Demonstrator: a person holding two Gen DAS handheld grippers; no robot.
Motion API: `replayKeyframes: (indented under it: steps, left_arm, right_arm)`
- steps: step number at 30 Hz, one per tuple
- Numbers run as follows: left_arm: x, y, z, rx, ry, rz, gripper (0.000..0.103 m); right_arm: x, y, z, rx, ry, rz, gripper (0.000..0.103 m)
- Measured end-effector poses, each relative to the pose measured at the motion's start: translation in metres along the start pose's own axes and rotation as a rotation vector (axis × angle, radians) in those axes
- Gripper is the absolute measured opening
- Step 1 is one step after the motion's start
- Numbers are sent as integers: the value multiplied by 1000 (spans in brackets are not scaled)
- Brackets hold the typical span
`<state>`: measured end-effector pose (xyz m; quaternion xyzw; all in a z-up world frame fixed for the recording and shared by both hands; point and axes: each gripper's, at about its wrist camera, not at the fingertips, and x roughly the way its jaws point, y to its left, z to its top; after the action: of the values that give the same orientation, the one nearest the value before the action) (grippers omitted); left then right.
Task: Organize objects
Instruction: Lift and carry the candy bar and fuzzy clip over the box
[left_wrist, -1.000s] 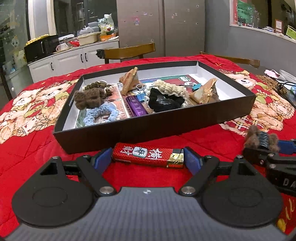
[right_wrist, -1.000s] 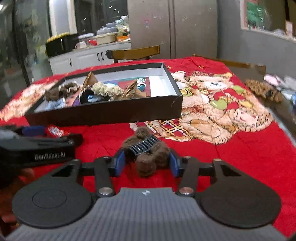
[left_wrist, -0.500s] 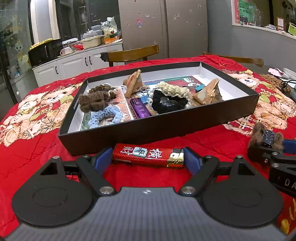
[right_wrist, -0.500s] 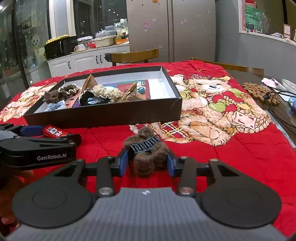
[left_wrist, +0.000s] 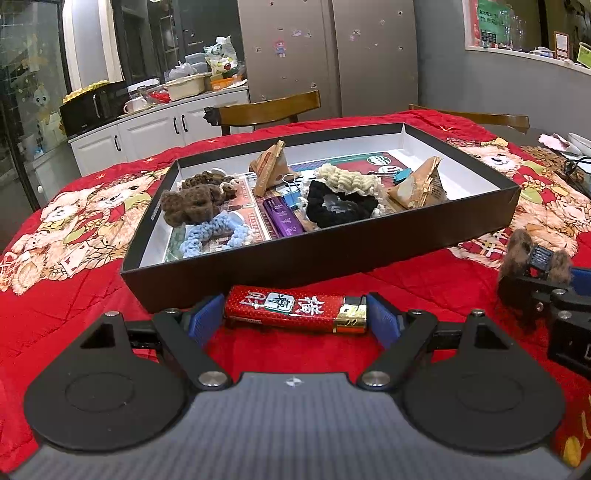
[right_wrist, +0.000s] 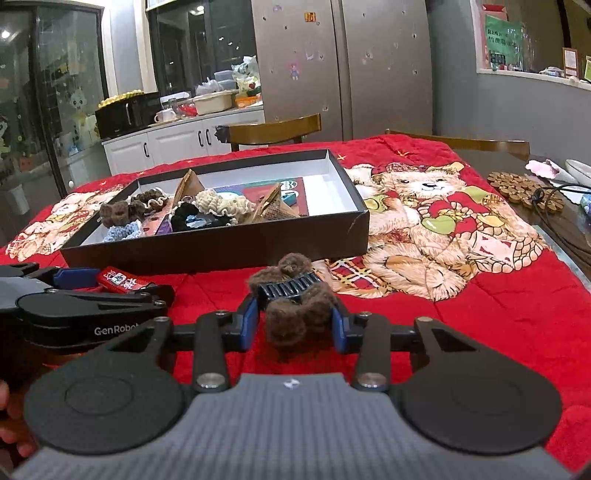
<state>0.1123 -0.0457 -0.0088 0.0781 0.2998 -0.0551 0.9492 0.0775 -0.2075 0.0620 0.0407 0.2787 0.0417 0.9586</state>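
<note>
My left gripper (left_wrist: 295, 314) is shut on a red lighter (left_wrist: 295, 308), held crosswise just in front of the near wall of the black box (left_wrist: 332, 251). My right gripper (right_wrist: 293, 321) is shut on a brown fuzzy hair clip (right_wrist: 291, 306) with a black comb, above the red cloth. The clip also shows at the right in the left wrist view (left_wrist: 535, 258), and the lighter shows at the left in the right wrist view (right_wrist: 122, 282). The box holds scrunchies, a purple lighter (left_wrist: 282, 218), binder clips and wrapped triangular packets.
The red bear-print cloth (right_wrist: 480, 295) covers the table. A wooden trivet (right_wrist: 524, 190) and cables lie at the far right edge. Wooden chairs (left_wrist: 266, 109) stand behind the table; kitchen counter and fridge lie beyond.
Both grippers have risen a little with their objects still held; the box looks slightly lower and farther in both views.
</note>
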Motion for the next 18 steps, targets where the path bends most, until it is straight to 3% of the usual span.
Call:
replayKeyframes:
  steps: [9, 18]
  left_arm:
    - [-7, 4, -1, -36, -45, 59, 86]
    - [-16, 6, -3, -51, -89, 53, 86]
  right_arm:
    - [-2, -3, 1, 21, -24, 10, 44]
    - [-6, -3, 1, 37, -58, 12, 44]
